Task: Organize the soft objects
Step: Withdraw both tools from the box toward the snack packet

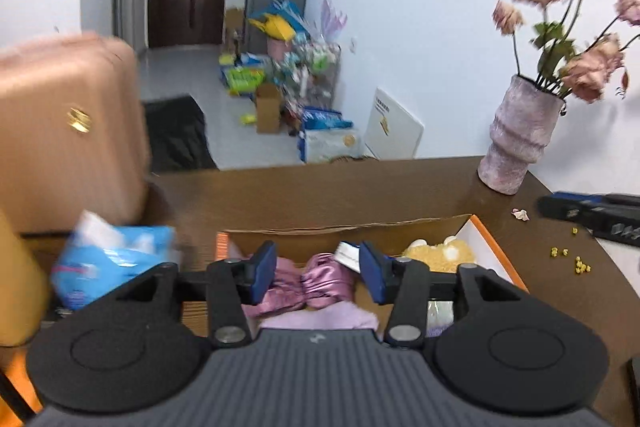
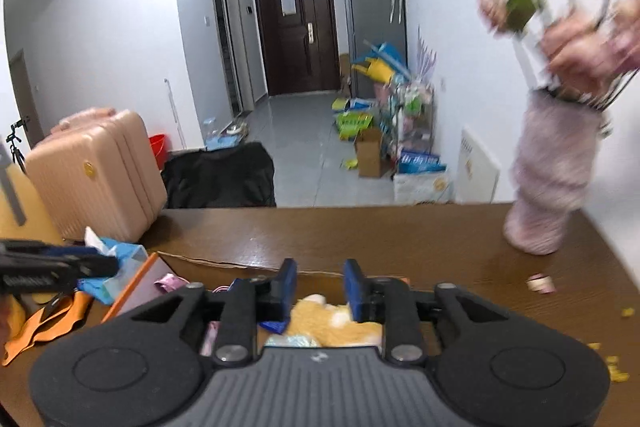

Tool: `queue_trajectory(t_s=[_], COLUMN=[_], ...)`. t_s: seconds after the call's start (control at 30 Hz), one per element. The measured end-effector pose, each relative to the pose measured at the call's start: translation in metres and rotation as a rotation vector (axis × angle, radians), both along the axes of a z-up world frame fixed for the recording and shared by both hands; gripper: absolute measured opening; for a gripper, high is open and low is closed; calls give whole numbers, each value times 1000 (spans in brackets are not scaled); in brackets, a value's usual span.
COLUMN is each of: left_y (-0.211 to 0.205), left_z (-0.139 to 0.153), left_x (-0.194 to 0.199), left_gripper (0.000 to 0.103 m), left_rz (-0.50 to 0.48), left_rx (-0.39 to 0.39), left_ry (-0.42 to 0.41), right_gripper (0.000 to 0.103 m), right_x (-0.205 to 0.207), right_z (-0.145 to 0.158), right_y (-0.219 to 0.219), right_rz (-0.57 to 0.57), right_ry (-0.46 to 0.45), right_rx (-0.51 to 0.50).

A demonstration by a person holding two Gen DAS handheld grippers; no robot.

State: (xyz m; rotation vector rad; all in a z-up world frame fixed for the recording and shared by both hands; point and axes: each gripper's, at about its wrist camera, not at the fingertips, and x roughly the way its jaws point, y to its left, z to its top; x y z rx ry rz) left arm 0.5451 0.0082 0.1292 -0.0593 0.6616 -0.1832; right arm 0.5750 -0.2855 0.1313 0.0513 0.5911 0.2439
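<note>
The left gripper point(image 1: 319, 271) is hanging with jaws spread, grasping nothing, over the pink satin pouch point(image 1: 308, 285) lying in the cardboard box point(image 1: 494, 251). The yellow plush toy point(image 1: 440, 254) is sitting at 3 o'clock of it. The right gripper point(image 2: 320, 285) is gaping too, hovering above that toy.

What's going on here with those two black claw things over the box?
A person holds a two-finger gripper in each hand over an open cardboard box on a brown table. The left gripper is open above a shiny pink fabric piece lying in the box. The right gripper is also open, above a yellow plush toy in the same box. Neither is gripping anything. A vase of flowers and a blue tissue pack sit nearby.
</note>
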Motion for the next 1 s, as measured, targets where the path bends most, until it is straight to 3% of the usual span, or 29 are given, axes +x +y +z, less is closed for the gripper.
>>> queue_trajectory(t_s=[0.07,0.27,0.43,0.6,0.77,0.87,1.0], left_y=[7,4,-9,-13,-14,-15,-13], left_z=[19,60,58,36,-10,-40,-74], left_x=[-22,-87,-153,-251,-339,-379,-404], left_gripper=[61,71,75,80,87,89,89], left_rz=[24,14,8,-36,-66,-47,-9], left_rx=[-5,-1,58,58,32,84,59], left_ry=[-13,-101,-181,-309,-349,-358,-259], right_gripper=[38,46,56,62,75,82,82], right_x=[-25,-86,-163,-256,-344,-389,-426], right_z=[19,42,38,19,-9,-34,-66], right_y=[-15,-31,-36,-35,-36,-34,-31], right_rz=[-11,-6,12,43,79,52,-6], right_ry=[-24,-56,-150,-251,-310,-353,-323], right_rx=[-2,29,50,65,109,108,83])
